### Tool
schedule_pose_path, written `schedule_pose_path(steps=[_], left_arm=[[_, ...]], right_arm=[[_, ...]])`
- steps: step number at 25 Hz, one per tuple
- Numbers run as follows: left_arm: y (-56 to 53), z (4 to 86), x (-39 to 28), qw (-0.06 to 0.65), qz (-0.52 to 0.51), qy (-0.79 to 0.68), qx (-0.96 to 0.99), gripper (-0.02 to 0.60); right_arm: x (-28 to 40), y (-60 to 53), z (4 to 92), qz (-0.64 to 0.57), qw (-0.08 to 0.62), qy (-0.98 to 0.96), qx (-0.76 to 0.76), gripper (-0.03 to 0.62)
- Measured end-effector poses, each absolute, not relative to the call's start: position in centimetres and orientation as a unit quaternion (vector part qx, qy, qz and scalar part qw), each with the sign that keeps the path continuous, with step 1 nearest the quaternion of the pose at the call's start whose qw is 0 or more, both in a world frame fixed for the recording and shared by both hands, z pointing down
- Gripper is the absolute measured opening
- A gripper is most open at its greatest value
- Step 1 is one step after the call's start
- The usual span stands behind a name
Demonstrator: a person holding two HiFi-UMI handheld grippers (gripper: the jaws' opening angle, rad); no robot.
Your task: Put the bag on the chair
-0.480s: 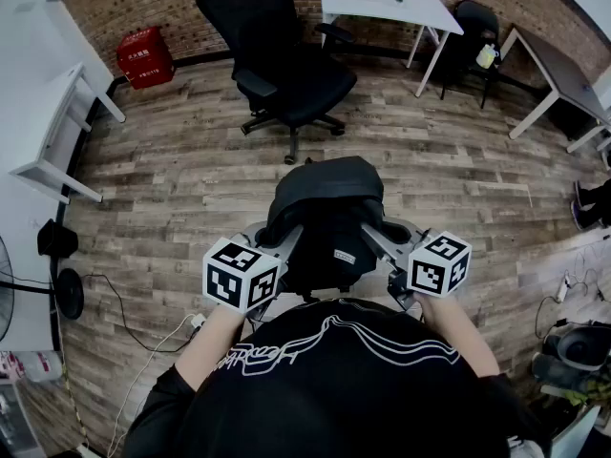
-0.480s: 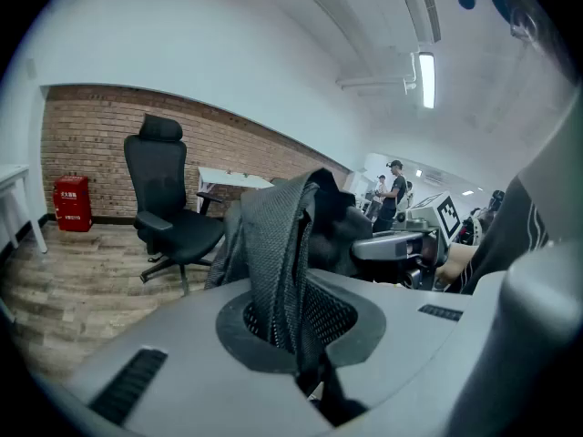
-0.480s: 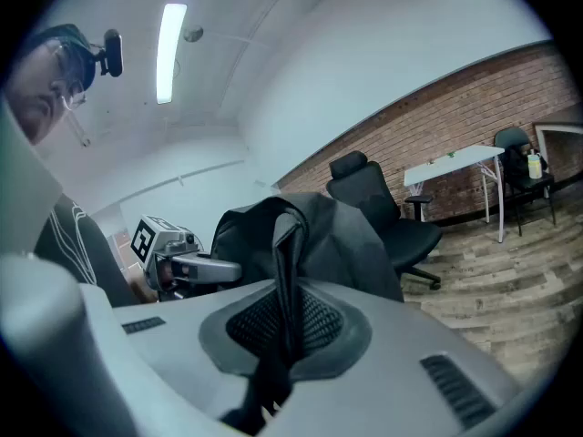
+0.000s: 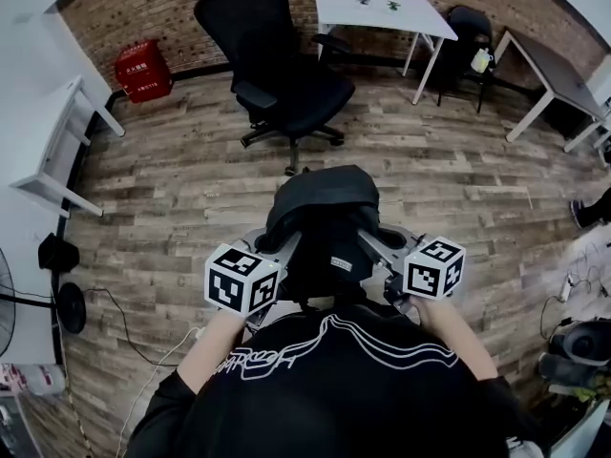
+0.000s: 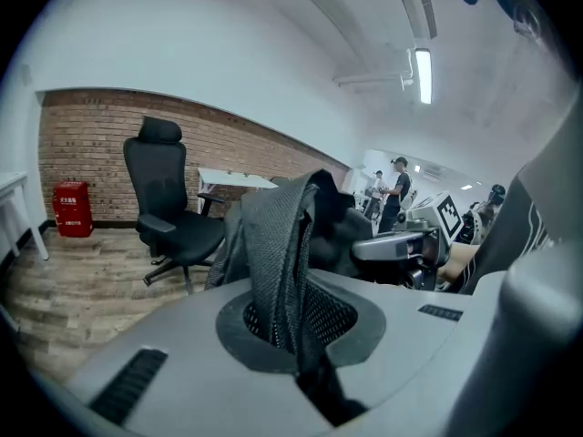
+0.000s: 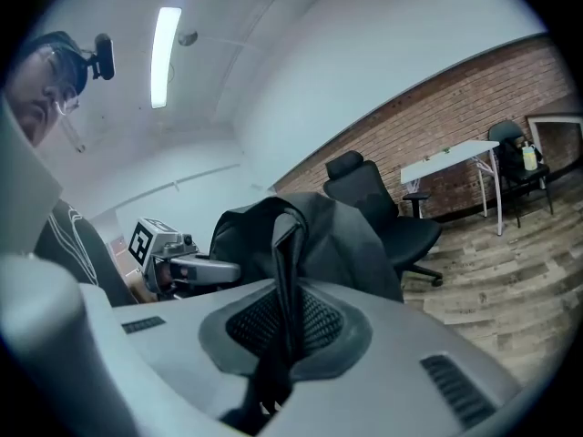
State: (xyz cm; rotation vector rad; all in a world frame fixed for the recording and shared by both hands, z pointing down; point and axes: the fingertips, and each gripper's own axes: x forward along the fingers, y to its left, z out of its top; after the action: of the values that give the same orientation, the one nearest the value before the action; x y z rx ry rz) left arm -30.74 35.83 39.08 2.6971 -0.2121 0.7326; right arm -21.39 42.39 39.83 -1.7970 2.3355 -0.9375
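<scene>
Left tongs pressed together on a mesh strap of the bag — the strap comes up out of the closed jaws, pinched tight. Right tongs same: jaws closed on a dark strap, w/ the bag's bulk just past the tips. Bag is black & soft, hanging btwn the two tongs, clear of the wood floor and close in front of the person in a black top. Each tongs comes at it from its own side, marker cubes toward the person. Bag is not on the chair — that's a black office type w/ high back, armrests & wheeled base, standing ahead of both tongs, well apart from the bag. Beyond the chair, further ahead & toward the right-tongs side, a white tabletop stands by the brick wall. A second dark chair sits just past that tabletop on the same side. Red box on the floor far ahead on the left-tongs side, near the wall. In the left gripper view a few people stand in the bkgd beyond the right tongs, too small for detail.
</scene>
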Motion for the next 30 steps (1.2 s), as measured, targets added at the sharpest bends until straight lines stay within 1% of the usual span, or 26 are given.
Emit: schedule_pose_path(steps=[7,15,25,30], left_arm=[[33.5,39.9,-27.6,0.177,0.25,-0.095,0.947,0.034],[28.1,41.1,-20.6,0.182,0.249,-0.123,0.943,0.034],[21.1,40.5,-10.6,0.155,0.241,-0.147,0.947,0.034],[18.5,40.1,-7.3,0.14,0.228,-0.148,0.952,0.034]], right_arm=[[-17.8,39.7,40.6,-0.304,0.033,0.765,-0.566,0.018],[-10.4,33.5,42.0,-0.315,0.036,0.776,-0.545,0.018],[-0.2,26.2,41.6,-0.298,0.044,0.785,-0.541,0.018],[3.3,23.4,41.0,-0.284,0.039,0.787,-0.546,0.018]])
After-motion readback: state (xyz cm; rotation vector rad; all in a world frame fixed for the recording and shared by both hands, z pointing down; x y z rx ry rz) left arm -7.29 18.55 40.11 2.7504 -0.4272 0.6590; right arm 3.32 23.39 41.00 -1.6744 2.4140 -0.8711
